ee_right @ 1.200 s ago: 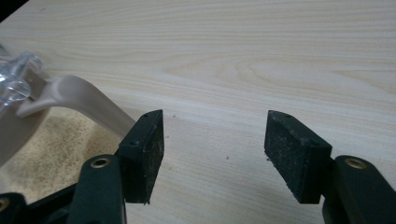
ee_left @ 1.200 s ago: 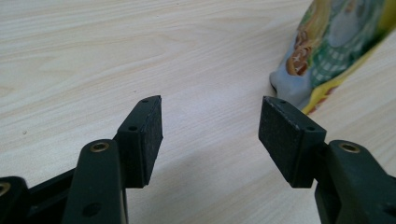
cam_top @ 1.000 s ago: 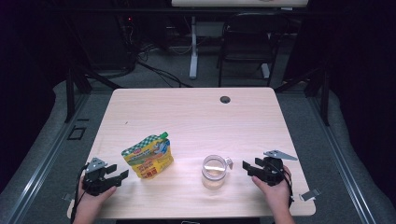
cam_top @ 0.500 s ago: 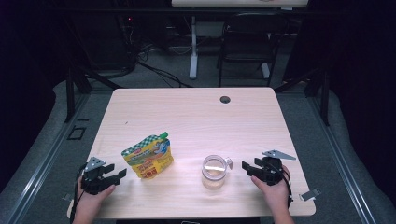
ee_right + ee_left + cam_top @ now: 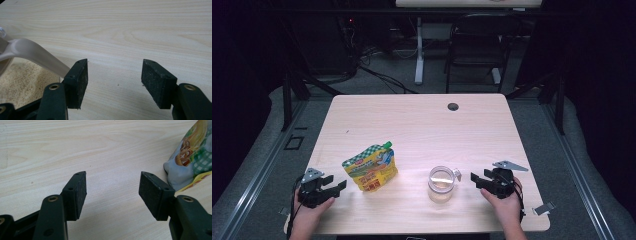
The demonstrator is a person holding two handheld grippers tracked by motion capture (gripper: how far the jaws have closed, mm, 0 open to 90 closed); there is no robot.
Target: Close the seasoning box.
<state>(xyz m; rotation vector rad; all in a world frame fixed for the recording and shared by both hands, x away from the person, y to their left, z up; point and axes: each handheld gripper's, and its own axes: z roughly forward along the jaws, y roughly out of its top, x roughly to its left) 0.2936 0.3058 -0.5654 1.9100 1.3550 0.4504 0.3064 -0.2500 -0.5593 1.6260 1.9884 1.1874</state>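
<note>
High view: left gripper (image 5: 336, 186) sat jaws apart, just left of pouch (image 5: 371, 167), not touching. Right gripper (image 5: 478, 180) gaped empty, just right of glass cup (image 5: 441, 183).

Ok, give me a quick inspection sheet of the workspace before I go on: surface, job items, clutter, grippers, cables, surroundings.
Surface: light wooden table, with a dark round grommet near the far edge.
Job's things: colourful spouted pouch lying front left; clear glass mug with pale grainy contents, its handle toward the right gripper.
Clutter: nothing seen.
Grippers: left gripper open, just short of the pouch; right gripper open, beside the mug's handle, apart from it.
Cables: one trails from each gripper off the near edge; more lie on the floor beyond the table.
Surroundings: dark room, chair and table leg behind.
</note>
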